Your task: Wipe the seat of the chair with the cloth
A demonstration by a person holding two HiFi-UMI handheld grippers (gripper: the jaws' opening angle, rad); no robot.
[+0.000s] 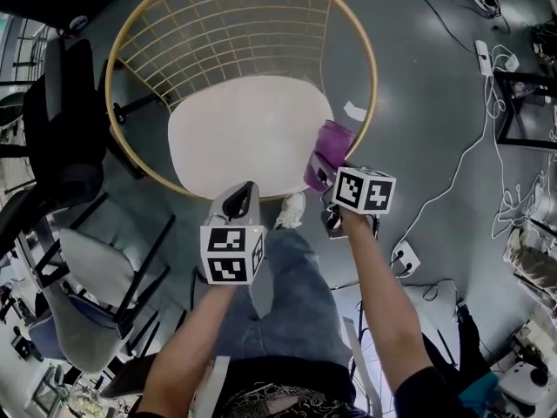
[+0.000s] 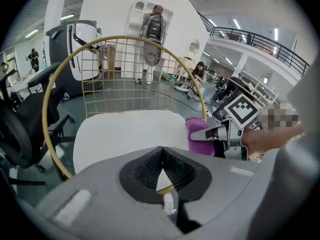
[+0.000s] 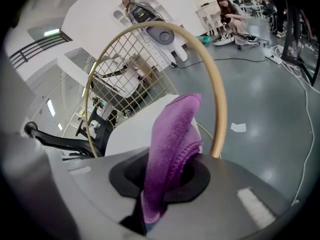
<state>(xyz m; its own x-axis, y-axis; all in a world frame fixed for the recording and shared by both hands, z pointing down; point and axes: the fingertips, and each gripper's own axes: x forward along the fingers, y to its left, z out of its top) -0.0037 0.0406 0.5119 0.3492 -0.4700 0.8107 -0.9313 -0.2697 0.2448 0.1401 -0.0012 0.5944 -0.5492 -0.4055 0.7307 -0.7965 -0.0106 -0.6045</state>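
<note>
Cloth [image 3: 172, 134], purple microfibre: clamped in right gripper [image 3: 167, 176] at the right edge of the chair seat [image 1: 244, 133]. Likely soft, light and limp; hold by a bunched fold. Left gripper [image 2: 161, 166]: jaws together, empty, at the seat's near edge.

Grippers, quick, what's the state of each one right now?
Left gripper: closed, nothing held.
Right gripper: closed on the cloth.

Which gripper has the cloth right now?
The right gripper: its jaws are shut on the purple cloth, at the right edge of the seat. The left gripper is shut on nothing.
</note>
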